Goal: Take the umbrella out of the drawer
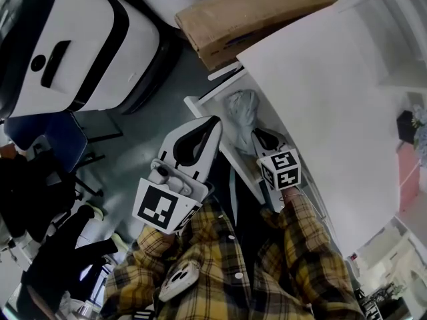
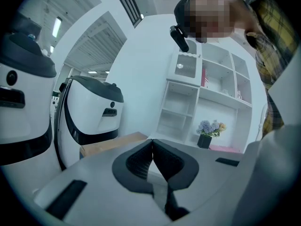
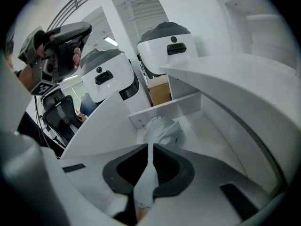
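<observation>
A folded pale grey umbrella lies in the open white drawer under the white tabletop. In the right gripper view the umbrella rests against the drawer's far wall. My right gripper is shut on a strip of its fabric, which runs back between the pads. In the head view my right gripper reaches down into the drawer just behind the umbrella. My left gripper hovers to the left over the drawer's edge. In its own view the left gripper is shut with nothing between the pads.
The white tabletop overhangs the drawer on the right. A cardboard box and big white-and-black machines stand beyond. A blue chair is at the left. A white shelf unit holds a flower pot.
</observation>
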{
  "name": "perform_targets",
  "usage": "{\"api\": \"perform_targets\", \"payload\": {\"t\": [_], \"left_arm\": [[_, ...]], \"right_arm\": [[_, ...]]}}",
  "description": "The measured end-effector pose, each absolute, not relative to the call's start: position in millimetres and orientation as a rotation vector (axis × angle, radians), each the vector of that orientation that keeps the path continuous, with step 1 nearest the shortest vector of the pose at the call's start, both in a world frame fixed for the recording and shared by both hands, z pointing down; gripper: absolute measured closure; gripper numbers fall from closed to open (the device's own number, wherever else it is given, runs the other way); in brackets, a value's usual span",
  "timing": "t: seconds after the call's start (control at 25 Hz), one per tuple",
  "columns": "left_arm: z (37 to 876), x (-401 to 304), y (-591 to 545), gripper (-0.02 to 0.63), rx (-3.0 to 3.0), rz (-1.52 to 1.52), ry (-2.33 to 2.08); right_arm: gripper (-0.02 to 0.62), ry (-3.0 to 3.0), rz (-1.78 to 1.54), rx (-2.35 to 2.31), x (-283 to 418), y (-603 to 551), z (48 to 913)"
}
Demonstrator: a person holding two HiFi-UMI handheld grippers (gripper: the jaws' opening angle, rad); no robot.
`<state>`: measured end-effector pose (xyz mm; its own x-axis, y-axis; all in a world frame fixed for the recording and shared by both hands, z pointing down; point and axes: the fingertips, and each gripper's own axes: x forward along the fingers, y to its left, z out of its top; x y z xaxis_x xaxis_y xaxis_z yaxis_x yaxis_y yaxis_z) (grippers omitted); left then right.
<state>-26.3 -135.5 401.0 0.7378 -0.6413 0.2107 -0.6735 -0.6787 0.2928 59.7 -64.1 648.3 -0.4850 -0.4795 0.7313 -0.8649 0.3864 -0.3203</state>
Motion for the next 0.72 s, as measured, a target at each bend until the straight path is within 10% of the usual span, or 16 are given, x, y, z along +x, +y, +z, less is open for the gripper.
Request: {"api": "perform_targets", "payload": {"t": [0.72], "left_arm": [[408.2,-31.6,-134.2,0.584,2.564,0.131,-1.035]], "right_arm": [[0.276,-2.041,1.014,1.019,50.3,-67.9,692.3]]}}
